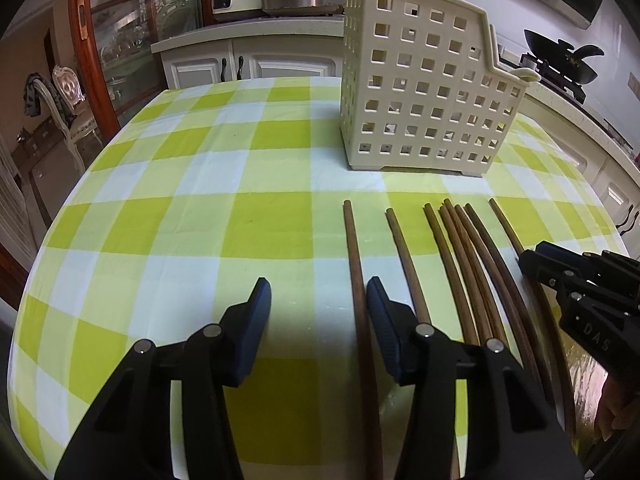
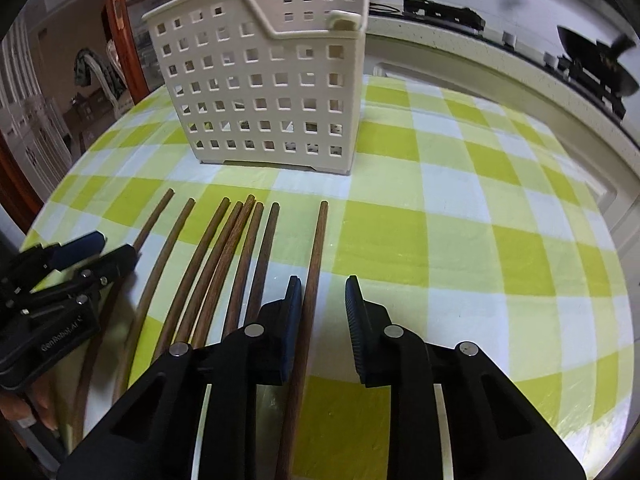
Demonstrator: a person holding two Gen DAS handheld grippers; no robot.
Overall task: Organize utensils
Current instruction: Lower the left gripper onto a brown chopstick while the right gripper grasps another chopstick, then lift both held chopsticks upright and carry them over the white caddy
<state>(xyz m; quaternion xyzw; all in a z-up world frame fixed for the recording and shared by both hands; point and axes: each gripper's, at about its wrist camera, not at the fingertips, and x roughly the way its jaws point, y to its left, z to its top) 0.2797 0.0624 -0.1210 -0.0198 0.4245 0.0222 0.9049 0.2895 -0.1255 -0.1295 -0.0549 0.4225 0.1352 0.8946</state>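
Both fisheye views are evenly and fairly brightly lit from overhead, with a slight greenish cast and black vignetted corners. Straight lines bow strongly toward the edges; the checked tablecloth (image 1: 160, 208) bulges like a dome. Soft shadow pools beneath the left gripper (image 1: 319, 294) and under the perforated utensil basket (image 2: 272, 92). The centre is sharp, but the wok (image 2: 600, 60) at the right wrist view's rim is smeared and blurred.

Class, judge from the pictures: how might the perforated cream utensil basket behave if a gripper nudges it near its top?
The basket looks like thin plastic full of holes, so probably light. It stands tall on small feet, so a high push may tip it. On the checked tablecloth it might drag the fabric.
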